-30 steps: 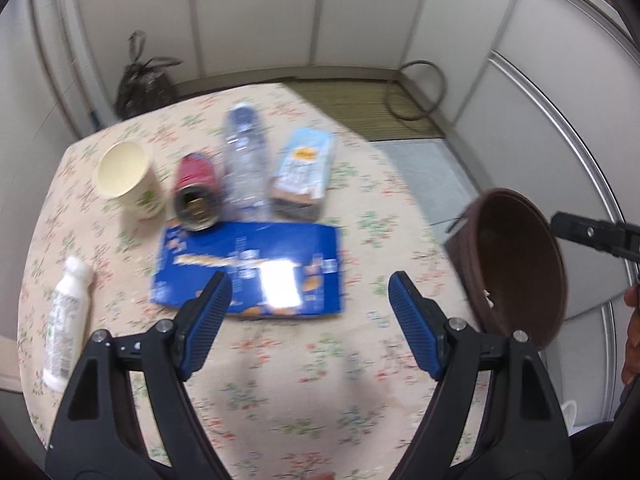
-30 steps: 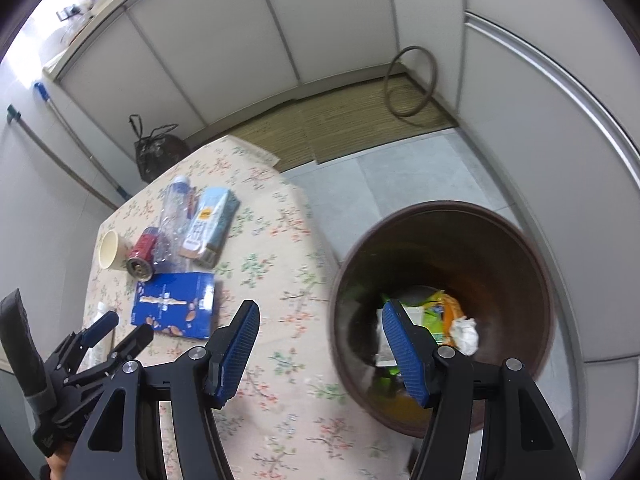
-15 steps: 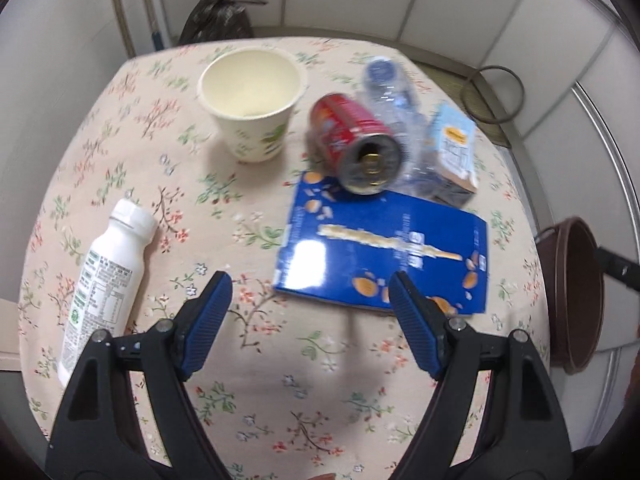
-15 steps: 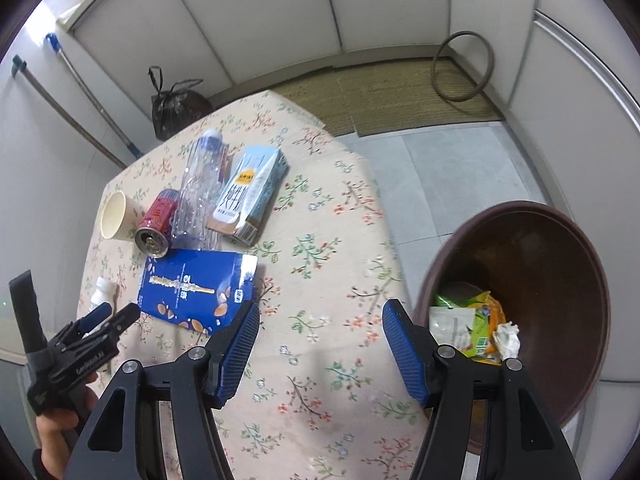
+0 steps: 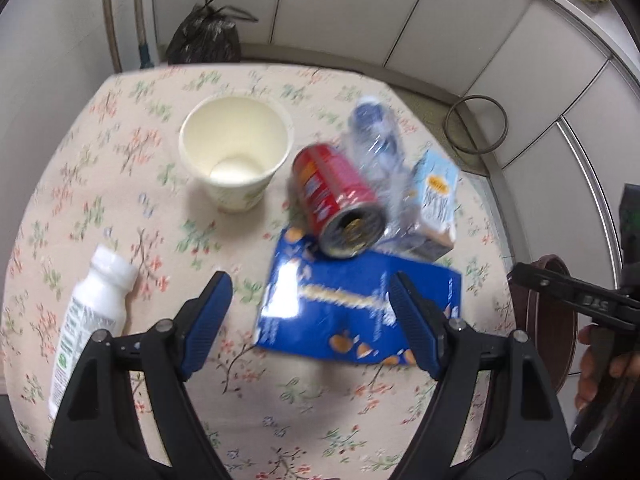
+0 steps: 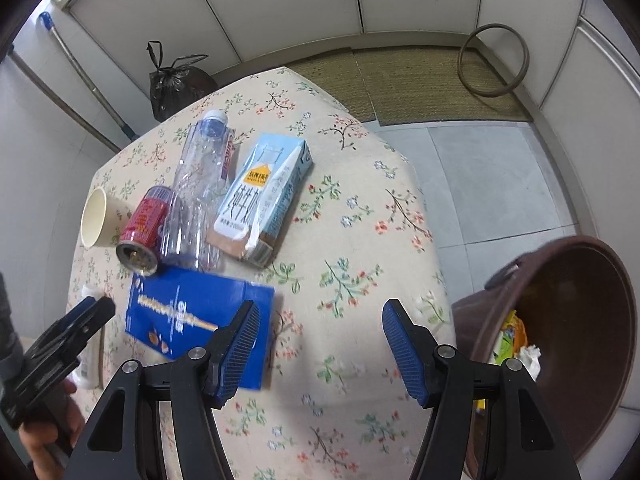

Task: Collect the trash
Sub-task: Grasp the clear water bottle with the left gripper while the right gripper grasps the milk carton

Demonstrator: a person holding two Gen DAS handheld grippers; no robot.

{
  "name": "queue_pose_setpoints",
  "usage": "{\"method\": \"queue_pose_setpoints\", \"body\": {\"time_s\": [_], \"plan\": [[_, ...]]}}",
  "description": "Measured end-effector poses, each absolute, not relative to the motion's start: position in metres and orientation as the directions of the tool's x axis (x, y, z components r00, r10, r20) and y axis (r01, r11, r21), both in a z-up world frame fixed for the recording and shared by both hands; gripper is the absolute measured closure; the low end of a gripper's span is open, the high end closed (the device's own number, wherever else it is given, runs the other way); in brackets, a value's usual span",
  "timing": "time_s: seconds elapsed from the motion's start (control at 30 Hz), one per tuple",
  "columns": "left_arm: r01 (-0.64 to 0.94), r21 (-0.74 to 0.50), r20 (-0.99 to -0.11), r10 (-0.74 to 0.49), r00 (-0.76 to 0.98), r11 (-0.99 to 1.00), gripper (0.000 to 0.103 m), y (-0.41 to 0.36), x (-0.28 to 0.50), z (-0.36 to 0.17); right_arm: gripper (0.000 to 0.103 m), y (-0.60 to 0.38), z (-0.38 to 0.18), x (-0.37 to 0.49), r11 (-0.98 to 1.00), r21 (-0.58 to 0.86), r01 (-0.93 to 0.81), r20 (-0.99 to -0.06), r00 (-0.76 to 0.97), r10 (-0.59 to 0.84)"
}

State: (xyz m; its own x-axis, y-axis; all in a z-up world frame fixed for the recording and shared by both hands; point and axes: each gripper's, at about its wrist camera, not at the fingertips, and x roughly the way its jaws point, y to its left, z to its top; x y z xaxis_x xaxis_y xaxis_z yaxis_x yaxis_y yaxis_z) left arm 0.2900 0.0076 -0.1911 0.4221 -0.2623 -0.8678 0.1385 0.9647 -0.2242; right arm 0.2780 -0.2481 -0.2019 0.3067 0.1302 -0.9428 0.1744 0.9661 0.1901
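Trash lies on a floral tablecloth (image 5: 120, 184): a paper cup (image 5: 234, 156), a red can (image 5: 340, 200) on its side, a clear plastic bottle (image 6: 198, 192), a light blue milk carton (image 6: 264, 196), a flat blue biscuit box (image 5: 356, 308) and a white bottle (image 5: 90, 320) lying at the left. My left gripper (image 5: 308, 300) hangs open above the blue box's left part, nothing between its pads. My right gripper (image 6: 320, 336) is open over bare cloth, its left pad over the blue box (image 6: 192, 316). A brown bin (image 6: 568, 344) with wrappers inside stands right of the table.
A black tied bag (image 6: 176, 80) and a mop handle (image 6: 80, 76) stand against the wall behind the table. A ring (image 6: 494, 60) lies on a woven mat (image 6: 420, 84). The table edge drops off at the right, close to the bin.
Both grippers have swung left from the bin side and come lower over the table. The cup, can and white bottle now look larger in the left wrist view. Jaws unchanged.
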Motion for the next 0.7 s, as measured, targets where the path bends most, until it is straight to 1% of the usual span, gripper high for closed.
{"method": "queue_pose_setpoints", "body": {"time_s": [0.17, 0.27, 0.37, 0.4, 0.5, 0.6, 0.7], "plan": [[0.148, -0.247, -0.863, -0.287, 0.416, 0.958, 0.023, -0.008, 0.307, -0.175, 0.038, -0.245, -0.208, 0.296, 0.954, 0.236, 0.186, -0.934, 0.314, 0.170], [0.167, -0.235, -0.865, -0.284, 0.414, 0.958, 0.026, -0.021, 0.323, -0.167, 0.038, -0.245, -0.213, 0.305, 0.943, 0.271, 0.194, -0.928, 0.315, 0.202], [0.165, -0.250, -0.879, -0.295, 0.374, 0.954, 0.028, -0.036, 0.346, -0.168, 0.038, -0.252, -0.218, 0.311, 0.923, 0.314, 0.221, -0.918, 0.319, 0.236], [0.162, -0.246, -0.887, -0.290, 0.361, 0.956, 0.029, -0.043, 0.356, -0.170, 0.038, -0.255, -0.220, 0.313, 0.916, 0.329, 0.231, -0.914, 0.321, 0.247], [0.164, -0.219, -0.908, -0.263, 0.327, 0.962, 0.038, -0.062, 0.384, -0.183, 0.038, -0.266, -0.225, 0.315, 0.898, 0.348, 0.270, -0.911, 0.324, 0.256], [0.158, -0.164, -0.934, -0.205, 0.293, 0.974, 0.043, -0.078, 0.406, -0.200, 0.038, -0.277, -0.232, 0.317, 0.877, 0.361, 0.317, -0.912, 0.318, 0.261], [0.145, -0.145, -0.949, -0.179, 0.259, 0.979, 0.047, -0.087, 0.419, -0.214, 0.038, -0.284, -0.235, 0.319, 0.871, 0.366, 0.326, -0.910, 0.319, 0.263]]}}
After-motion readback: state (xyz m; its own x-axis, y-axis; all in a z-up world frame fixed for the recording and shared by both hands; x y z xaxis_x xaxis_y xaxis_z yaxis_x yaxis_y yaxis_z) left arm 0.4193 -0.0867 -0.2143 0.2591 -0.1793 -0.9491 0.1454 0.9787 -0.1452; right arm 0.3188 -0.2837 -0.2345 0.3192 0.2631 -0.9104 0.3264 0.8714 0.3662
